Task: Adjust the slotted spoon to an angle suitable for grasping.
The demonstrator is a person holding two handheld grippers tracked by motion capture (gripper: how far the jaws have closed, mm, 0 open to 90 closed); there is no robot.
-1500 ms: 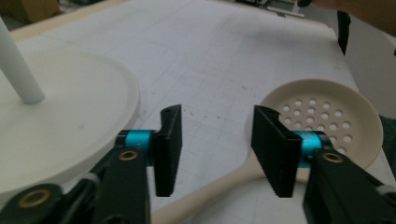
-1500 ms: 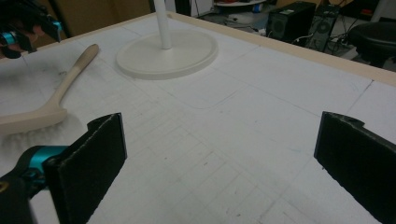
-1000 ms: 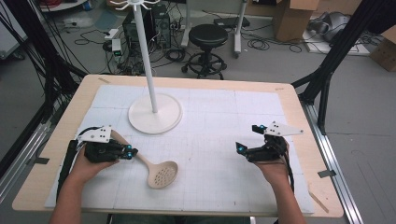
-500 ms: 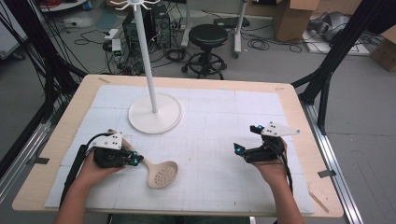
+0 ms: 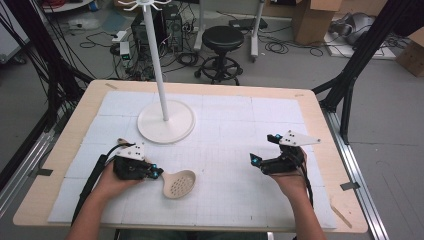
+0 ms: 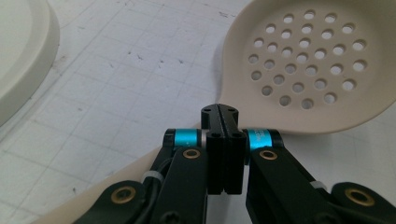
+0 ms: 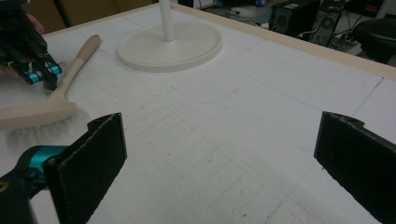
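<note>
High view: a pale wooden table [image 5: 60, 150] carries a white mat ruled in a fine grid [image 5: 240, 200]; on it lies a beige slotted spoon [image 5: 178, 184], matt plastic by the look of it, its round shallow bowl pierced with rows of small holes; it rests near the table's front edge, left of centre, in front of the white stand [image 5: 165, 121], which has a flat round disc for a base and a thin straight pole rising from it. The left gripper [image 5: 156, 173], black with bright blue rings at the jaw joints, lies low at the spoon's handle just beside the bowl; in the left gripper view its two flat black jaws are pressed together with no gap, over the neck where the smooth handle widens into the bowl; whether any of the handle is pinched between them I cannot tell, since the jaws hide the spot. The right gripper [image 5: 259, 149], well apart on the right of the mat, has its jaws spread wide; in the right gripper view its square, dull black pads [image 7: 100, 158] stand far apart over bare mat, holding nothing; the same view shows the spoon's rounded handle running past the left gripper's tips.
</note>
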